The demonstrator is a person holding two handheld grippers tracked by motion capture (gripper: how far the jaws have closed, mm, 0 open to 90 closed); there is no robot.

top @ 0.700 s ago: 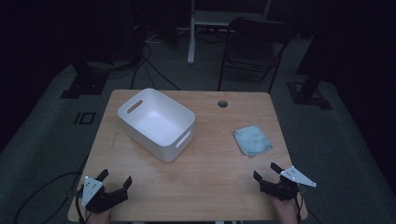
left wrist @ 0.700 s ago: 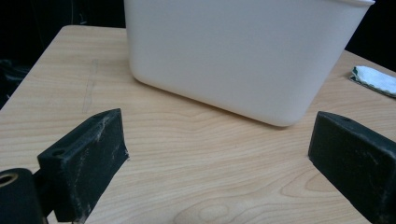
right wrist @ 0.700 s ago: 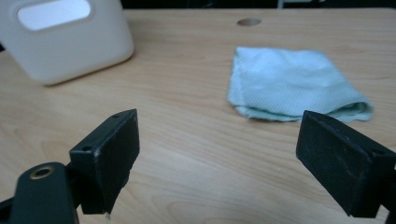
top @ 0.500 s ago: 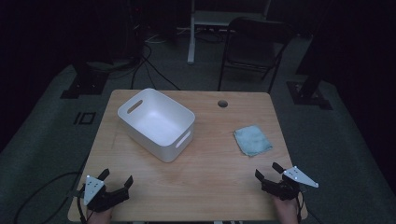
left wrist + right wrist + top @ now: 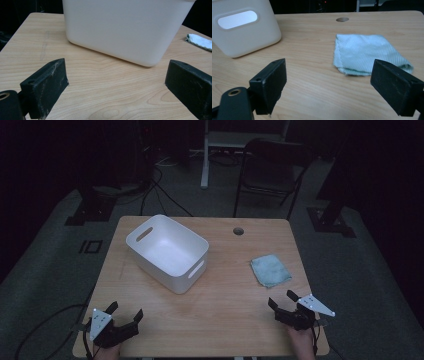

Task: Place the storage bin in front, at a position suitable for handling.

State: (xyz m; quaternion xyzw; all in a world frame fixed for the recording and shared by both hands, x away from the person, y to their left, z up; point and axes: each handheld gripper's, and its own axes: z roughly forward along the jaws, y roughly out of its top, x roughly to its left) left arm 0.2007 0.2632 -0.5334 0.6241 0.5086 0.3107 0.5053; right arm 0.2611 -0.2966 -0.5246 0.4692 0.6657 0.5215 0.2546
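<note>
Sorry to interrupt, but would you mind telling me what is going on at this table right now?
A person holds a gripper in each hand at the near edge of a wooden table. The left gripper and the right gripper both have their jaws open and hold nothing. A white bin stands ahead of the left gripper, and a folded light green cloth lies ahead of the right one. Neither is being touched.
</note>
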